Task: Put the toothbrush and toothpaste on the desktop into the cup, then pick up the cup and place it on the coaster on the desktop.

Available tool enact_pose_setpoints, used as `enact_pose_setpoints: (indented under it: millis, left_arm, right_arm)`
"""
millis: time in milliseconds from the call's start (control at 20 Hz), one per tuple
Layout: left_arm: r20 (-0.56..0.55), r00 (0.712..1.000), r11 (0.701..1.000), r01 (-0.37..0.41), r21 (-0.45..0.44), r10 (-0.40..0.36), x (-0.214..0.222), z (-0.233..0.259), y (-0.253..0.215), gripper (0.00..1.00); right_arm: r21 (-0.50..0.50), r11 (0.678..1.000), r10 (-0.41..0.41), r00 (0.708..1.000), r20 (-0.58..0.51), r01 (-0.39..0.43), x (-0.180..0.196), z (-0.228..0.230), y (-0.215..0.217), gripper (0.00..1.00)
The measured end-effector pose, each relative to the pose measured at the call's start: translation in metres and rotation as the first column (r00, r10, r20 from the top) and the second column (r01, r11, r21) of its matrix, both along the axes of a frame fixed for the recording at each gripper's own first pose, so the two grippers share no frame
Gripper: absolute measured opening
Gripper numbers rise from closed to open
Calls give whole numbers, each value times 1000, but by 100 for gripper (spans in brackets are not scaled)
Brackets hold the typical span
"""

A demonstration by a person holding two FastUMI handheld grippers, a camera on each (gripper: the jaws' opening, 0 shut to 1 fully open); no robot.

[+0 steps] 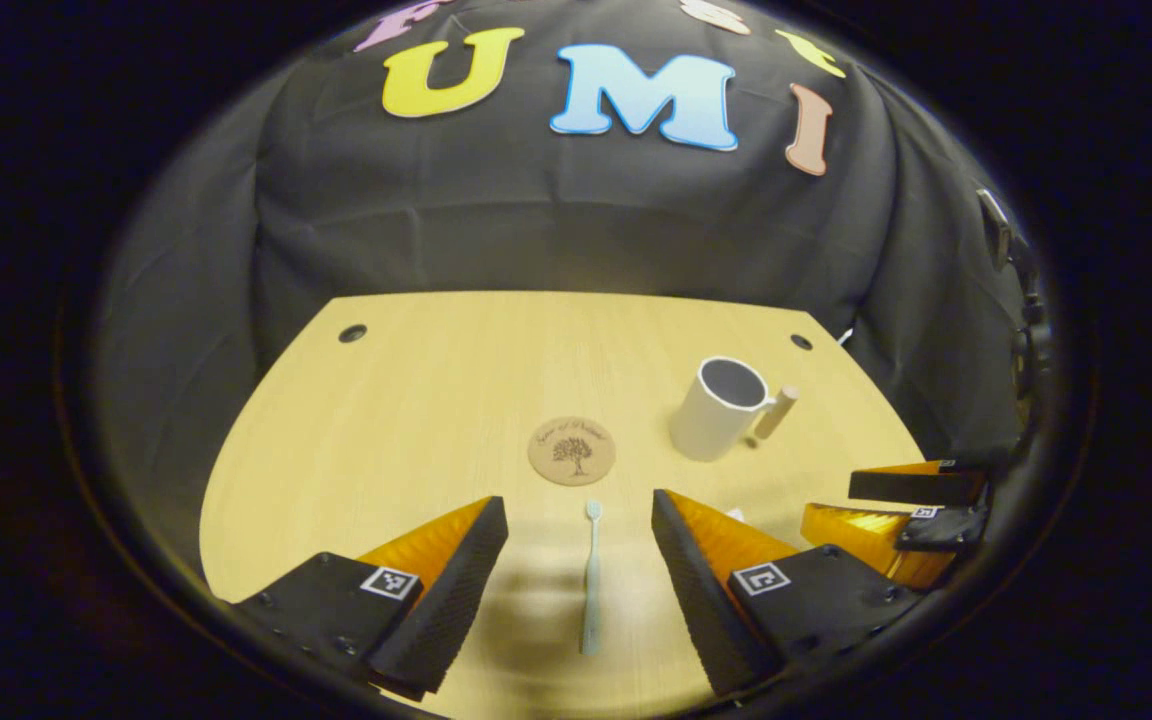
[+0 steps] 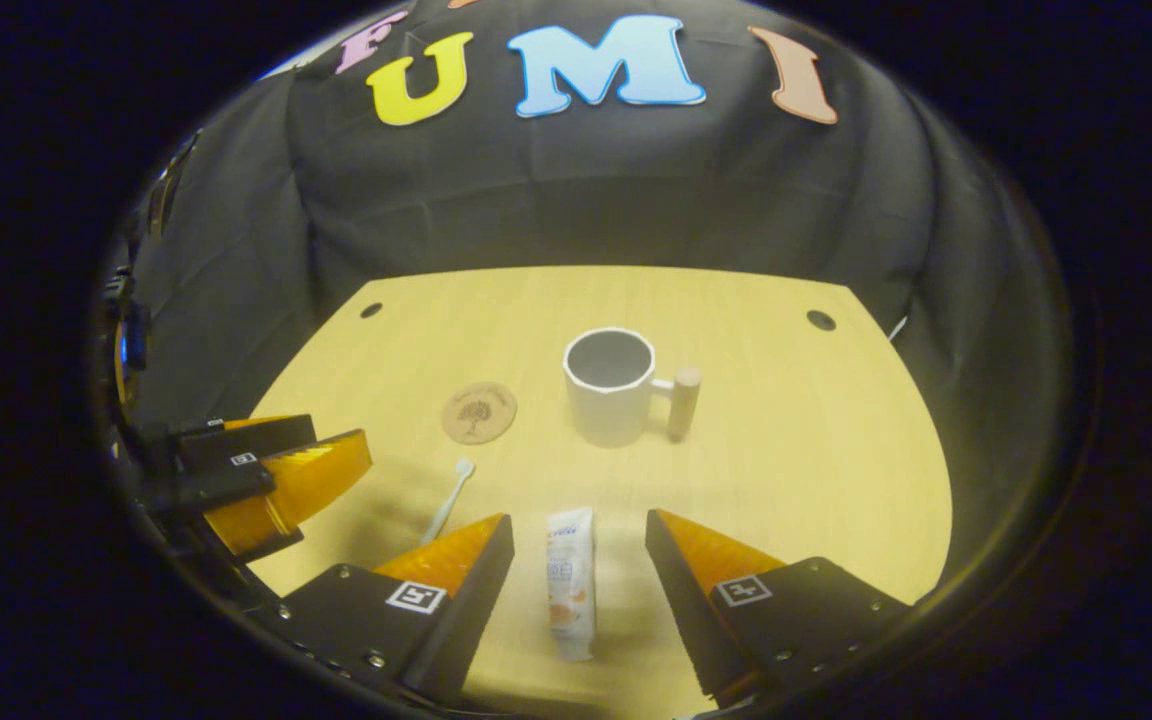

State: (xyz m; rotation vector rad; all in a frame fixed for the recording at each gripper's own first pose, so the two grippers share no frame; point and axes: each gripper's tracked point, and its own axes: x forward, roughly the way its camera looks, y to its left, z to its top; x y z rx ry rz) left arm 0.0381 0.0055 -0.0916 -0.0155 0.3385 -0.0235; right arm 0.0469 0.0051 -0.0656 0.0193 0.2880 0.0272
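Left gripper view looks down along the left gripper (image 1: 578,540), whose fingers stand wide apart with the toothbrush (image 1: 592,580) lying on the desktop (image 1: 416,400) between them, untouched, its head pointing away toward the coaster (image 1: 571,451) just beyond. Farther off and to the right stands the cup (image 1: 720,408), upright and empty, its wooden handle turned to the right. In the right gripper view the right gripper (image 2: 578,535) is likewise spread open, straddling the toothpaste (image 2: 569,582), which lies flat with neither finger pressing on it; the cup (image 2: 611,385) stands beyond it near the middle of the desk, and the coaster (image 2: 479,411) is just to its left. By my reading the task is at its very first step: nothing is in the cup yet, and both tools are poised over their items. The next move calls for lowering and closing squarely on each slim item, then tipping it upright to drop into the cup's mouth.
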Motion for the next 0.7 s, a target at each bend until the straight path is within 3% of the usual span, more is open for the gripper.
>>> enact_pose_setpoints:
  millis: [150, 250, 700]
  left_arm:
    - [-77, 997, 1000, 17, -2, -17, 7, -26, -4, 99]
    - [-121, 992, 1000, 25, -3, -25, 11, -40, -5, 99]
    - [-327, 944, 999, 21, -46, -35, 34, -94, -5, 97]
  right_arm:
    - [23, 1000, 12, 997, -79, -10, 9, -18, 1, 82]
    - [38, 999, 15, 992, -128, -10, 14, -29, 0, 74]
    - [34, 999, 32, 957, -289, -23, 36, -64, 4, 74]
